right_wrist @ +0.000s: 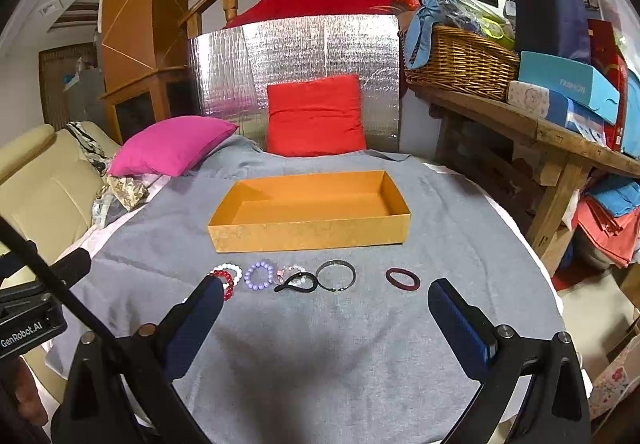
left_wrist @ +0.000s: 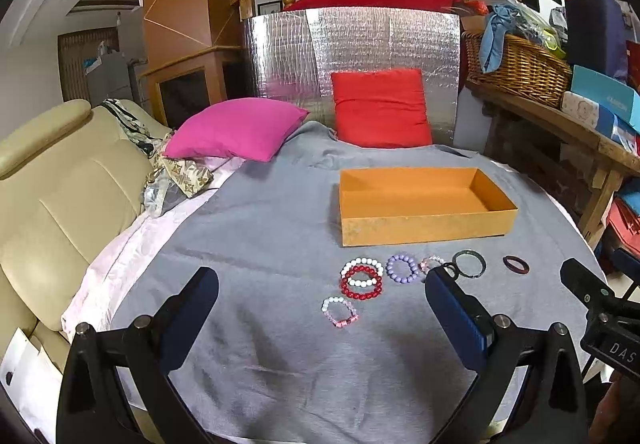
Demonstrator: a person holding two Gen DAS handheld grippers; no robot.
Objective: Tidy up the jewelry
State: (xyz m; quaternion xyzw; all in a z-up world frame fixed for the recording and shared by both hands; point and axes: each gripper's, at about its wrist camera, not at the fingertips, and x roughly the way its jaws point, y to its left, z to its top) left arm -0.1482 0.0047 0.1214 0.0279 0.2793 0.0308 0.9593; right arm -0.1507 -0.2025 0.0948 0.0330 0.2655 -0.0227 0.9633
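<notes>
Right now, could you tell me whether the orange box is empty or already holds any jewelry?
Empty. The orange box shows only its bare floor in both views, and the bracelets, such as the purple bead bracelet, lie on the grey cloth in front.

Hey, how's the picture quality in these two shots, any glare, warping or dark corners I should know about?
Left wrist view: strong fisheye bend, black corners, bright glare on the silver foil panel; bracelets and orange box sharp. Right wrist view: same barrel warp and vignette, foil panel glinting, soft shadow on the grey cloth between the open fingers.
</notes>
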